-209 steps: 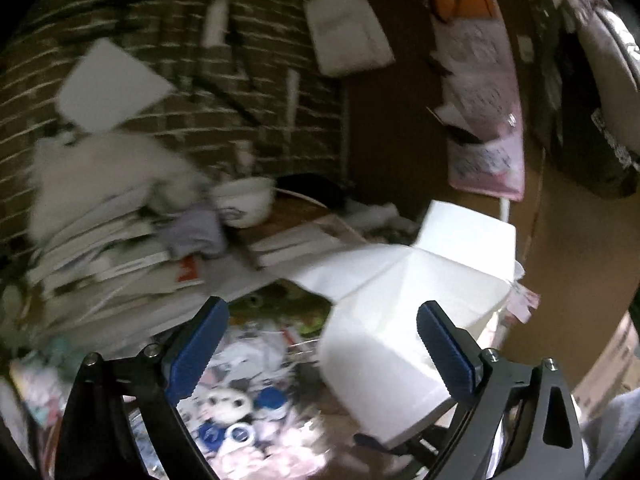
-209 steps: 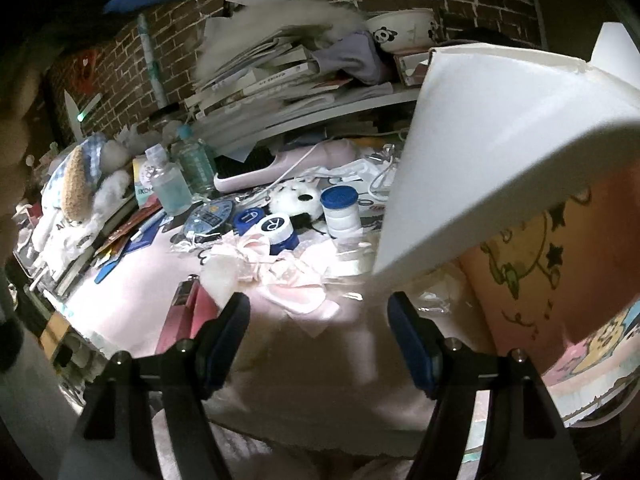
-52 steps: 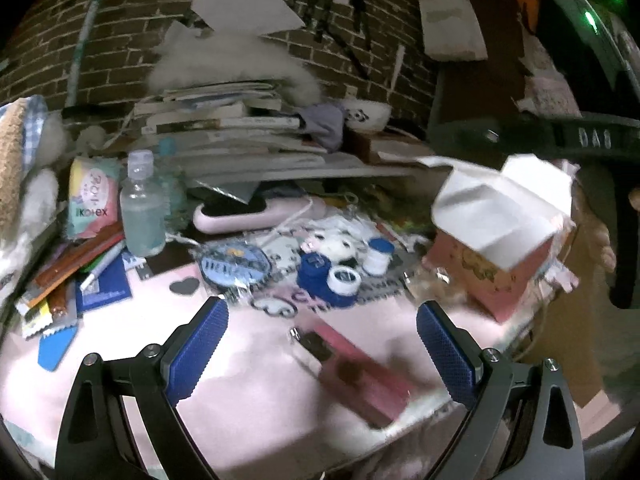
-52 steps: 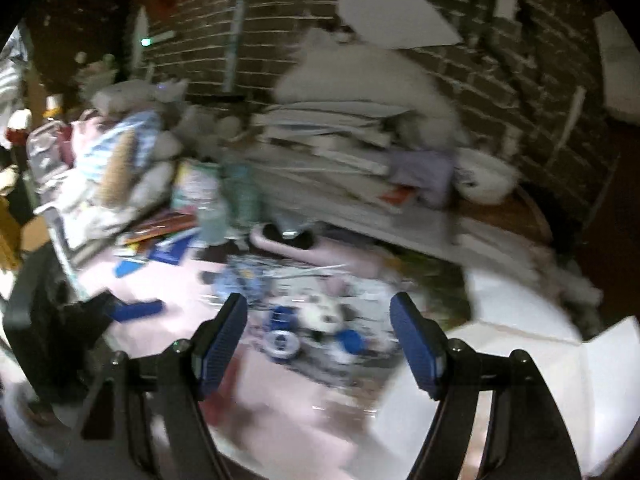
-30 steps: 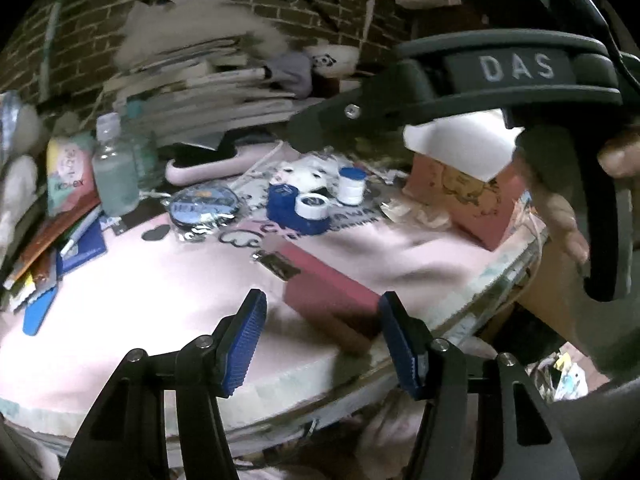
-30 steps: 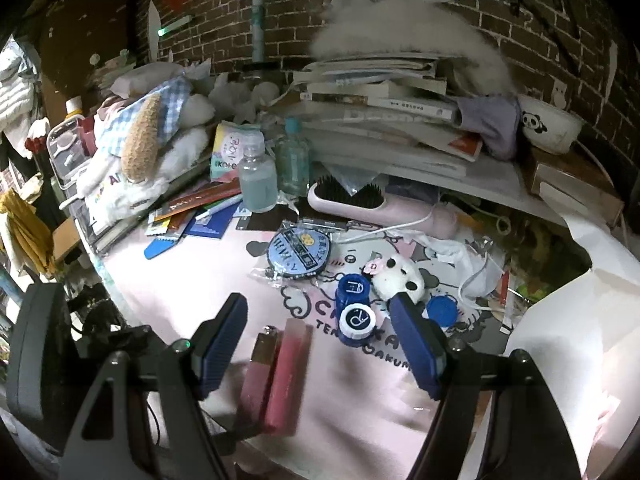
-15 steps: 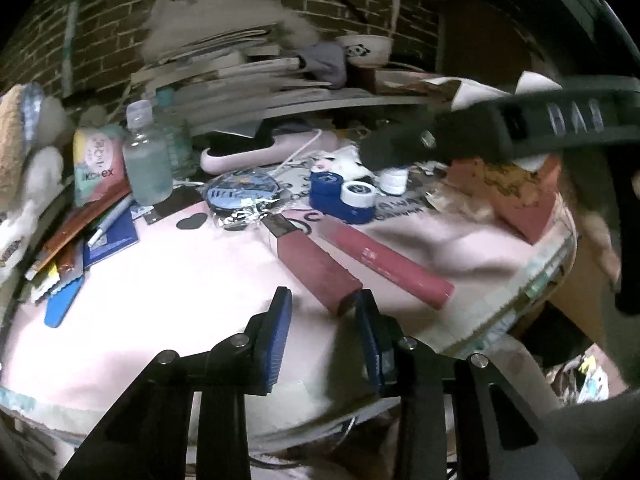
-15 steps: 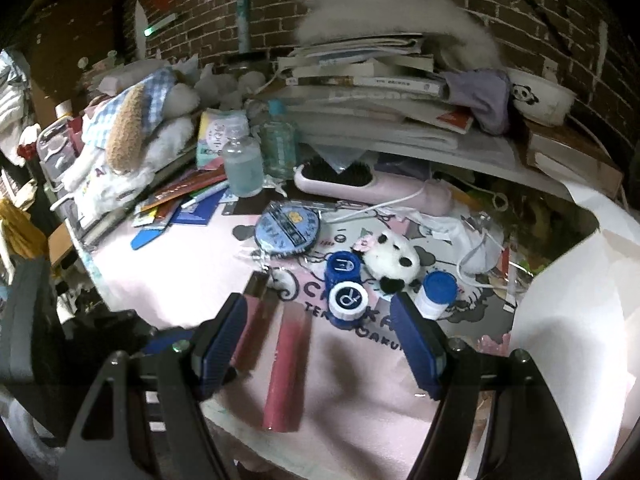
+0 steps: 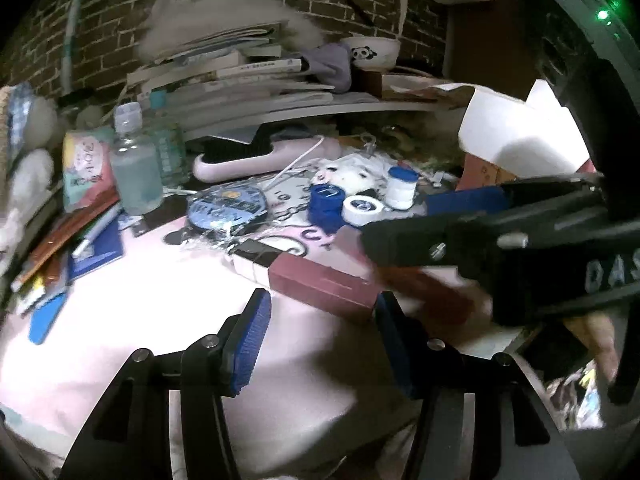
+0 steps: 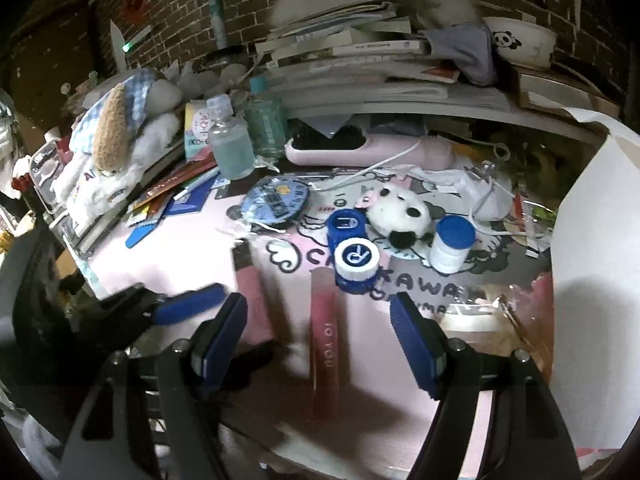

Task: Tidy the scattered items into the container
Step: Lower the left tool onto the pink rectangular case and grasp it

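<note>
A dark red box [image 9: 320,284] lies on the pink mat, its near end just ahead of my open left gripper [image 9: 324,336]. A pink tube [image 10: 324,328] marked TO YOU lies between the fingers of my open right gripper [image 10: 320,336], and the dark red box [image 10: 252,300] lies blurred to its left. The pink container with white flaps [image 9: 516,140] stands at the right; one flap [image 10: 592,240] fills the right edge. Behind the tube sit a blue lens case [image 10: 352,256], a panda plush [image 10: 400,212] and a small blue-capped bottle [image 10: 452,244].
A round blue pouch [image 10: 276,200], a clear bottle [image 10: 232,148], a pink hairbrush [image 10: 360,148] and a white cable crowd the mat's back. Stacked books [image 9: 224,72] and a panda bowl [image 9: 372,54] sit on a shelf against the brick wall. The table edge is close below both grippers.
My left gripper's fingers have spread slightly around the red box's end. The right gripper has dropped lower over the pink tube and now crosses the left wrist view at the right.
</note>
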`<act>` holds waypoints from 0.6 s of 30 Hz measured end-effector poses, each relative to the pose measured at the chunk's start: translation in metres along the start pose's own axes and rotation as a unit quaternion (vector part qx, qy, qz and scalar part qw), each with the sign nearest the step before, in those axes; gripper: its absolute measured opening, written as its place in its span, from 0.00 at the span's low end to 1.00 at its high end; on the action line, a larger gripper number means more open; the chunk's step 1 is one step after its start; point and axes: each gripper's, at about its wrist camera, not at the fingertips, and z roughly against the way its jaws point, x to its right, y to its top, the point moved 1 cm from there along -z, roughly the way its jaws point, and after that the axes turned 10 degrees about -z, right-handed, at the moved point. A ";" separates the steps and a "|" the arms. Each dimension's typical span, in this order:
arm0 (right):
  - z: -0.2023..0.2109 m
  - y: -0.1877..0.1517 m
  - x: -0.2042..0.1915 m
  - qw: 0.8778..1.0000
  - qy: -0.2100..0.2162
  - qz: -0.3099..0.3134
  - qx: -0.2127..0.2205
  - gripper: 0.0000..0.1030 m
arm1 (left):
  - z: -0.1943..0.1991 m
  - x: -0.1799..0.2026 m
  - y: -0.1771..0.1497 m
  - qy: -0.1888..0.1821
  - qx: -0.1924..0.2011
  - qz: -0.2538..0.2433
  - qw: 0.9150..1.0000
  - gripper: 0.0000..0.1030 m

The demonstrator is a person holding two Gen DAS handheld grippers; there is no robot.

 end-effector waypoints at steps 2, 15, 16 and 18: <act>0.002 -0.001 0.003 1.000 -0.004 -0.002 0.002 0.69 | 0.006 -0.006 -0.004 0.013 -0.006 0.002 1.000 0.49; 0.003 -0.003 0.009 1.000 0.004 -0.015 0.004 0.69 | -0.005 -0.002 0.002 0.041 0.003 0.042 0.998 0.49; 0.003 -0.003 0.009 1.000 0.004 -0.015 0.004 0.69 | -0.008 -0.002 0.003 0.062 0.002 0.038 0.997 0.44; 0.003 -0.003 0.009 1.000 0.002 -0.014 0.004 0.69 | -0.011 -0.004 0.005 0.089 -0.003 0.035 0.995 0.36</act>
